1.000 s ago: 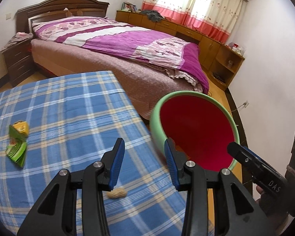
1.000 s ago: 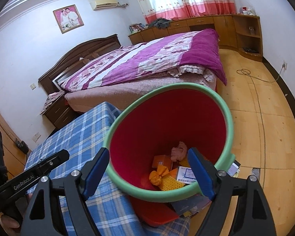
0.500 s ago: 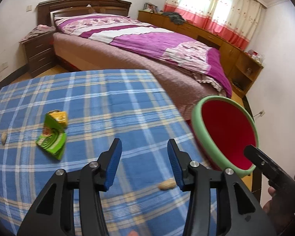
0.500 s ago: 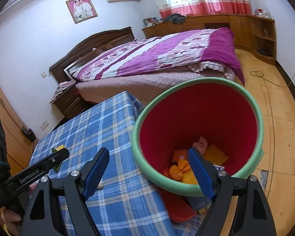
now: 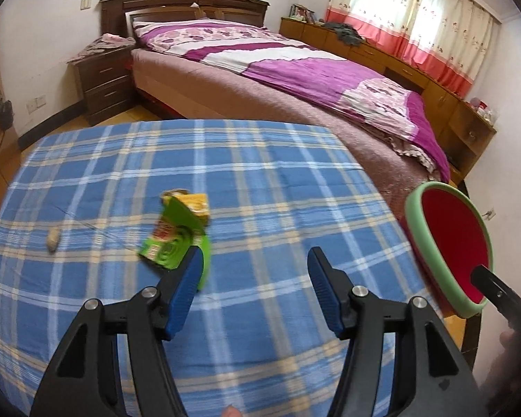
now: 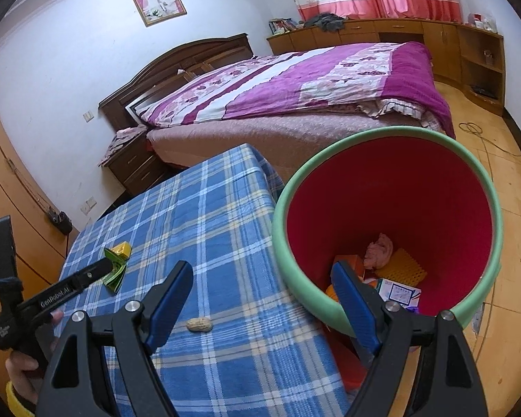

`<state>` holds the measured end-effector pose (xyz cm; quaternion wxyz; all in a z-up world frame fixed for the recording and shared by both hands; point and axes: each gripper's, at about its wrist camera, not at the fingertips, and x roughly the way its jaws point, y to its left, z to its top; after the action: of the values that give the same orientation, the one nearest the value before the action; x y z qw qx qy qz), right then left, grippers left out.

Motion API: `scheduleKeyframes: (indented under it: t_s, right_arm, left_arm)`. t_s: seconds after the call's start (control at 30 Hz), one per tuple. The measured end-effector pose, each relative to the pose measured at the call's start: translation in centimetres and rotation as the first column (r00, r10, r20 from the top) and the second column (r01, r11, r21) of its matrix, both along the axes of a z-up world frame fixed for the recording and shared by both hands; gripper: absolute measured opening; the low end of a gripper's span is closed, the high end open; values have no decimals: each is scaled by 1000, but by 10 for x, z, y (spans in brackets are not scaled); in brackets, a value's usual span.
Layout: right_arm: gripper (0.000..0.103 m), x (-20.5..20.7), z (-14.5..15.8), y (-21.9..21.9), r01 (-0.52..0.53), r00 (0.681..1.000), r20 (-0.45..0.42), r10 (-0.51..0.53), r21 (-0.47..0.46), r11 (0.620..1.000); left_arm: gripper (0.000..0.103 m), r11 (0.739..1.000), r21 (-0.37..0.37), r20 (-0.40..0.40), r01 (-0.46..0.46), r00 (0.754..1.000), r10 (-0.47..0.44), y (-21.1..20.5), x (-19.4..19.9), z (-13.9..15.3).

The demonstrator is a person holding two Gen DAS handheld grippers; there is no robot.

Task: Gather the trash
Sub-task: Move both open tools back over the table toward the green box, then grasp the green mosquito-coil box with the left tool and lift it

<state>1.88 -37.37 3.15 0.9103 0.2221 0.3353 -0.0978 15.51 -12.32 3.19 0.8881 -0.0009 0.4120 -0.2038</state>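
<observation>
Two peanuts lie near one wrapper (image 5: 177, 232): left gripper (image 5: 255, 278), just opening, empty, shows one (image 5: 53, 238); right gripper (image 6: 260, 299), wide and empty, the other (image 6: 199, 325).

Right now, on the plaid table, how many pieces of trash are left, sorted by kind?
Peanuts: 2, one at the left, one near the bin
Green wrapper: 1
Yellow wrapper: 1
Total: 4
</observation>
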Motion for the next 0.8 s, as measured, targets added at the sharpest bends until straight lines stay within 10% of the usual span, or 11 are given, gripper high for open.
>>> scheduleKeyframes:
  t_s: [0.23,0.8]
  right_arm:
    - [84,8,-5,6,-12,1000,-16,12,5,1000]
    - [84,24,-14,16,-33,998,-55,32,-6,999]
  left_arm:
    - [77,996,50,-4,-71,997,72,22,22,-10]
    - [77,991,104,-81,-83,992,91,27,53,-46]
